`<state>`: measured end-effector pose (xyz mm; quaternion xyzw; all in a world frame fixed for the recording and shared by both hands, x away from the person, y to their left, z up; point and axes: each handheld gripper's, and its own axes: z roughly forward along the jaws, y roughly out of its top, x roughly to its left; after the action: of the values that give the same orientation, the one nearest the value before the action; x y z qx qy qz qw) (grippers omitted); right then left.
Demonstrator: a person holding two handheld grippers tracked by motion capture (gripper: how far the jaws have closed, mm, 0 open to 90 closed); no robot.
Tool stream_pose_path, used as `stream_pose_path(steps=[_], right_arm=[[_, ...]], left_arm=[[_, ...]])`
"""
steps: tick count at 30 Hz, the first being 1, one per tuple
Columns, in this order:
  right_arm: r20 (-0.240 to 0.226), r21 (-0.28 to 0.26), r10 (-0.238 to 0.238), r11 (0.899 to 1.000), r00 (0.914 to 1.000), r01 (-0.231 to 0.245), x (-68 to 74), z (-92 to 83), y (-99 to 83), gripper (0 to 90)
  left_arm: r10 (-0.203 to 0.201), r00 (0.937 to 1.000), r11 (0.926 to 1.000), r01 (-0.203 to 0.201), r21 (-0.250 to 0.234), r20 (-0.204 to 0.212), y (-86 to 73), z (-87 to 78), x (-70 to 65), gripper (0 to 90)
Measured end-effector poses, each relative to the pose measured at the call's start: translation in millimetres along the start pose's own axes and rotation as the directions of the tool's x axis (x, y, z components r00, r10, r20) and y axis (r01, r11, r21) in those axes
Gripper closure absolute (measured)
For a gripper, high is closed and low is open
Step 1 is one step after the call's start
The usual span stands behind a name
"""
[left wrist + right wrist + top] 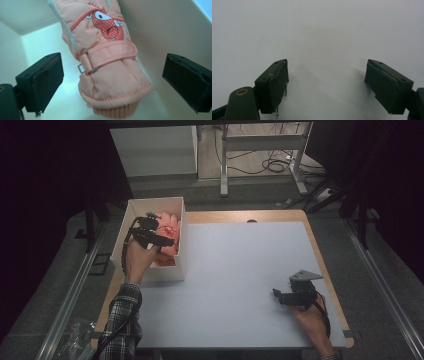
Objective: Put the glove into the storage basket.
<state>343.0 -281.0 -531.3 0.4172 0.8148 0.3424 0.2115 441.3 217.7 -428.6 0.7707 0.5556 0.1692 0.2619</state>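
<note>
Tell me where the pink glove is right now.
The pink glove lies inside the white box at the table's far left corner in the high view, with the open left claw hovering over it, a jaw on either side of its cuff.

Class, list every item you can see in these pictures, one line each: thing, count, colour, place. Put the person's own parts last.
Box: one, white, far left corner of the table.
Glove: one visible for certain, peach-pink with red dotted patch, inside the box.
Table: one, pale blue top, wooden edge.
Desk frame: one, grey, on the floor beyond.
Left claw: one, black, open around the glove's cuff.
Right claw: one, black, open over bare table.
Sleeve: one, plaid, bottom left.
</note>
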Motion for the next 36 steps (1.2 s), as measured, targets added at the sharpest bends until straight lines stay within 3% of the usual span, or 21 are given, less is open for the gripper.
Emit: stream_pose_path(steps=[12,18,21,23,25,28,36], right_arm=[[0.001,0.000,0.000,1.000,1.0000,0.000,0.0,0.0,0.0,19.0],[0.002,0.000,-0.001,1.000,1.0000,0.001,0.0,0.0,0.0,18.9],[0.003,0.002,-0.003,1.000,1.0000,0.003,-0.1,-0.1,0.1,18.9],[0.003,0.002,-0.002,1.000,1.0000,0.002,0.0,-0.1,0.1,18.9],[0.003,0.002,-0.003,1.000,1.0000,0.003,-0.1,-0.1,0.1,18.9],[0.003,0.002,-0.002,1.000,1.0000,0.002,0.0,-0.2,0.1,18.8],[0.004,0.002,-0.004,1.000,1.0000,0.004,0.0,-0.2,0.1,18.7]], left_arm=[[0.047,0.9972,0.9978,-0.044,-0.049,0.058,-23.2,-21.7,-11.0,4.2],[0.086,0.9937,0.9939,-0.081,-0.075,0.072,-37.7,-32.7,-21.1,4.3],[0.102,0.9931,0.9911,-0.096,-0.092,0.058,-45.7,-37.4,-25.9,6.2],[0.099,0.9928,0.9901,-0.092,-0.106,0.067,-52.4,-40.0,-28.2,7.1],[0.106,0.9927,0.9899,-0.099,-0.101,0.058,-55.1,-41.0,-28.6,6.7],[0.103,0.9902,0.9896,-0.093,-0.110,0.094,-64.1,-42.2,-29.4,5.3],[0.135,0.9832,0.9863,-0.121,-0.112,0.123,-87.2,-41.2,-44.4,4.8]])
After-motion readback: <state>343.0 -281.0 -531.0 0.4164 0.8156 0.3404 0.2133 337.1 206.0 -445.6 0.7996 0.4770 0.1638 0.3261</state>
